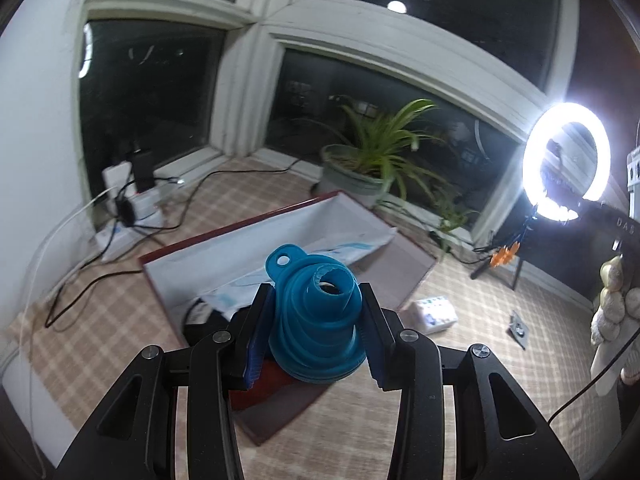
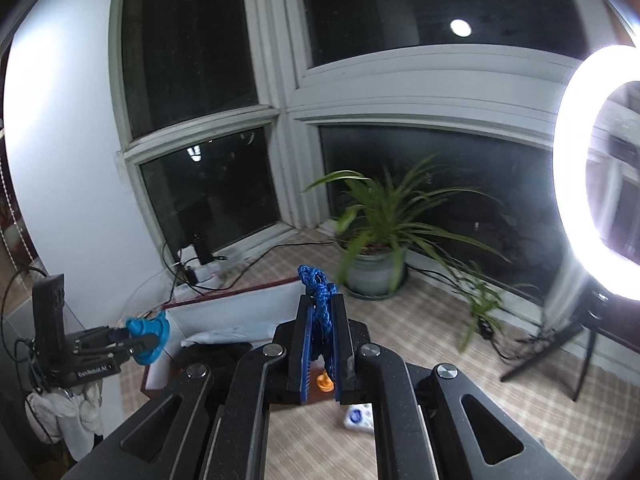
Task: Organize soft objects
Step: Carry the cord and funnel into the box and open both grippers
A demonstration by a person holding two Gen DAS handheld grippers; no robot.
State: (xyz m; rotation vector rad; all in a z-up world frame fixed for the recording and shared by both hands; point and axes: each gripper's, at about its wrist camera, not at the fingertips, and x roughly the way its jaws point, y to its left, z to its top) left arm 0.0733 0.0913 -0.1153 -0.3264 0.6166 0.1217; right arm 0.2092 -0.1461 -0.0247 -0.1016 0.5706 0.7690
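From the left wrist camera, the left gripper (image 1: 316, 320) was clamped on a blue collapsible silicone funnel (image 1: 318, 320), its two fingers pressing the funnel's ribbed sides. The funnel's narrow spout pointed toward the camera, and its hanging tab stuck out at about 11 o'clock. Below and beyond the funnel lay an open red-edged box (image 1: 168, 280) with a white lining, resting on a checked tan surface (image 1: 500, 360). A small white packet (image 1: 436, 314) lay on that surface at about 3 o'clock of the funnel. A potted green plant (image 1: 372, 160) stood near the dark windows at about 1 o'clock, and a lit ring light (image 1: 568, 160) glowed at about 2 o'clock.

From the right wrist camera, the right gripper (image 2: 322, 336) was closed tight on a blue braided cord (image 2: 318, 292), whose knotted end poked up past the fingertips toward 12 o'clock. At about 9 o'clock, the left gripper (image 2: 140, 338) appeared holding the funnel (image 2: 148, 336) just above the near-left corner of the box (image 2: 240, 294). The plant (image 2: 380, 232) stood at about 1 o'clock of the cord, and the ring light (image 2: 568, 160) filled the edge at 3 o'clock. The white packet (image 2: 358, 416) and something small and orange (image 2: 324, 382) showed between the fingers, too hidden to identify.
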